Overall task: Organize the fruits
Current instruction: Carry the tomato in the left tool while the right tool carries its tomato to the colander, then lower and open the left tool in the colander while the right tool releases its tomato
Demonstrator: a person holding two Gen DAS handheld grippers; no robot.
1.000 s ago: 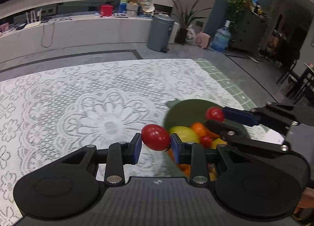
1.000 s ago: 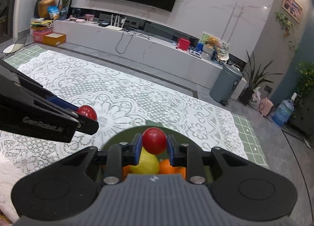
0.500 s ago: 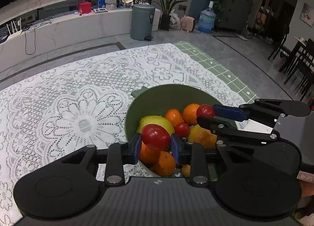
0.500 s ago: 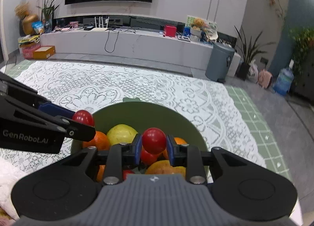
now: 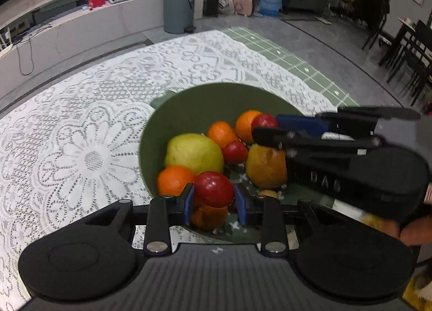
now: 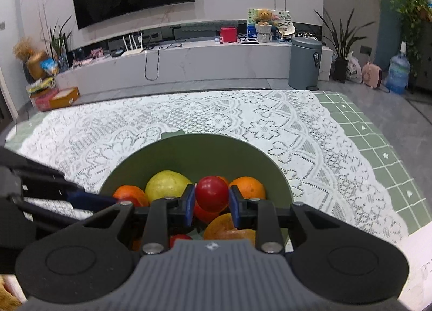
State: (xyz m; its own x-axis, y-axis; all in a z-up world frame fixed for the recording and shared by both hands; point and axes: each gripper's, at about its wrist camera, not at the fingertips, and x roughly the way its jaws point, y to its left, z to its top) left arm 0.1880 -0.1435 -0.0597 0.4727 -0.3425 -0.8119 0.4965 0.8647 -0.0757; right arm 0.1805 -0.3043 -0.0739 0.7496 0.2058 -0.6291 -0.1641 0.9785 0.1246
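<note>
A green bowl [image 5: 194, 106] [image 6: 205, 149] on the lace cloth holds oranges, a yellow-green pear [image 5: 193, 153] [image 6: 166, 184] and small red tomatoes. My left gripper [image 5: 214, 200] is shut on a red tomato [image 5: 214, 189], held just over the bowl's near side. My right gripper [image 6: 212, 204] is shut on another red tomato [image 6: 212, 193] above the fruit pile. In the left wrist view the right gripper [image 5: 266, 125] reaches in from the right with its tomato [image 5: 264, 122]. The left gripper's black fingers [image 6: 89, 200] enter the right wrist view from the left.
A white lace tablecloth [image 5: 81, 127] [image 6: 270, 116] over a green checked cloth [image 6: 378, 149] covers the table. Beyond the table's far edge are a grey bin [image 6: 303, 62], a low white cabinet [image 6: 189, 62] and a water bottle [image 6: 398, 73].
Both grippers have come in over the bowl and sunk toward the fruit, each keeping its tomato. The bowl now fills more of both views.
</note>
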